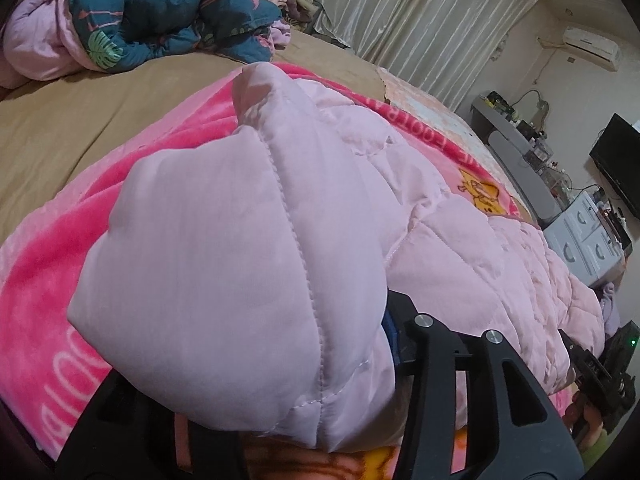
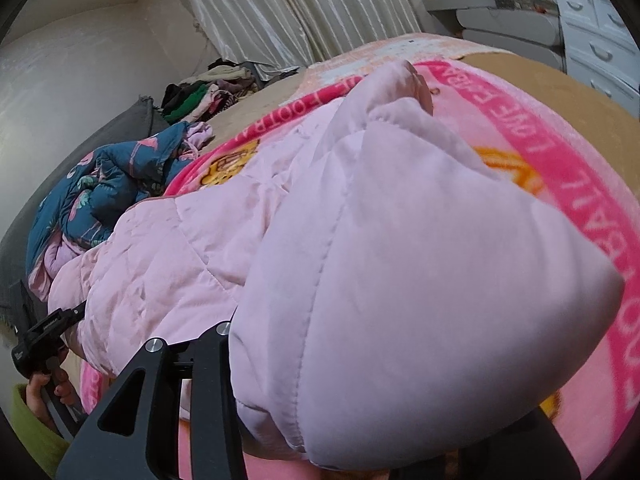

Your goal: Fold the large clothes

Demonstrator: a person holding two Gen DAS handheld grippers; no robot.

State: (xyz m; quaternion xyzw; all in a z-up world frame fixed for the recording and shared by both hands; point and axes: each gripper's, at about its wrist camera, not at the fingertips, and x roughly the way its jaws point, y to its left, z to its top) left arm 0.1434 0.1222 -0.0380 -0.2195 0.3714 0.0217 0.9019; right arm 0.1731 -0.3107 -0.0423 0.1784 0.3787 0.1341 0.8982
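A pale pink quilted jacket (image 1: 460,240) lies across a bright pink lettered blanket (image 1: 48,264) on the bed. In the left wrist view a puffy fold of it (image 1: 224,264) bulges up between the black jaws of my left gripper (image 1: 256,344) and hides the fingertips; the gripper is shut on it. The right wrist view shows the same on the other side: a thick fold (image 2: 420,272) fills my right gripper (image 2: 380,360), shut on the jacket. Each view catches the other gripper's body at its edge, held by a hand (image 2: 44,392) with a green sleeve.
A tan sheet (image 1: 80,120) covers the bed beyond the blanket. A blue floral quilt (image 1: 152,12) is bunched at the far side, next to a clothes pile (image 2: 208,92). Curtains (image 1: 420,20), grey shelves, white drawers (image 1: 588,236) and a TV (image 1: 618,160) line the wall.
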